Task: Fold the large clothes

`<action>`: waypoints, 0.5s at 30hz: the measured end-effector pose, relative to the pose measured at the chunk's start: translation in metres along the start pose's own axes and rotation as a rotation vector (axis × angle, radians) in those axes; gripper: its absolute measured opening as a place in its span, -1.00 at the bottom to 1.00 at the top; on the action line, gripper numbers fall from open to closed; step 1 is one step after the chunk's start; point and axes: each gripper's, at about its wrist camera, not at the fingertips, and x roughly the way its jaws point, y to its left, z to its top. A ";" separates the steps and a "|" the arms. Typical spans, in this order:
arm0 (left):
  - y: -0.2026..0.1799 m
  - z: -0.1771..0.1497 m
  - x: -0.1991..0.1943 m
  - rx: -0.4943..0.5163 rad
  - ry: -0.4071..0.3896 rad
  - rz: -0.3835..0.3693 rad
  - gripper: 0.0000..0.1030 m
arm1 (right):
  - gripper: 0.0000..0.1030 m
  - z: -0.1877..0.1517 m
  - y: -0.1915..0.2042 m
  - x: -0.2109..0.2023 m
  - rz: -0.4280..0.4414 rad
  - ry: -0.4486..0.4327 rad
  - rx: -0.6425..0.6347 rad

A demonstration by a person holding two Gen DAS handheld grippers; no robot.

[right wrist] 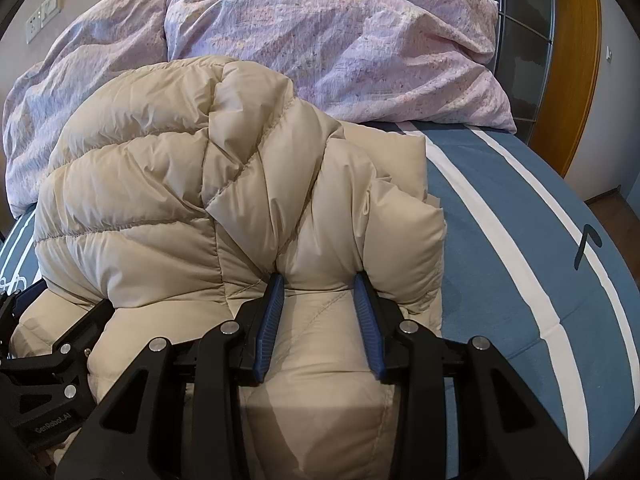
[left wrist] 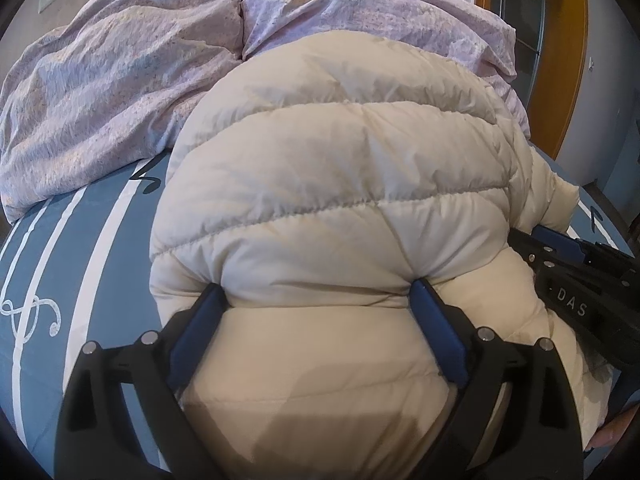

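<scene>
Left wrist view: we see our left tongs clamped on a thick roll of the cream puffer jacket, blue pads sunk into the padding on both sides. The jacket lies bunched on the bed, on a blue sheet with white stripes, and fills the middle of the view. On the far side a lilac quilt is heaped across the bed, touching the jacket's far edge. At the right edge our right tongs reach into the jacket's right side; from here we cannot tell how they stand. A wooden door frame stands far right.

Right wrist view: our right tongs are clamped on a narrower fold of the same puffer jacket, the fabric bulging between and around the pads. The jacket sits left of centre, with bare striped sheet to its right. The lilac quilt lies beyond it. Part of our left tongs shows at the near left, against the jacket.
</scene>
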 end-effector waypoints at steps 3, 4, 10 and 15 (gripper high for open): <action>0.002 0.001 0.001 -0.006 0.006 -0.007 0.85 | -0.25 0.000 0.000 0.000 0.000 0.000 0.000; 0.003 0.001 0.001 -0.007 0.008 -0.009 0.86 | -0.25 0.000 0.000 0.000 0.000 0.000 0.000; 0.004 0.003 0.006 -0.009 0.022 -0.017 0.91 | -0.25 0.001 -0.001 0.000 -0.002 -0.001 -0.003; 0.004 0.003 0.009 -0.011 0.032 -0.017 0.94 | -0.24 0.001 0.000 0.000 -0.010 -0.001 -0.011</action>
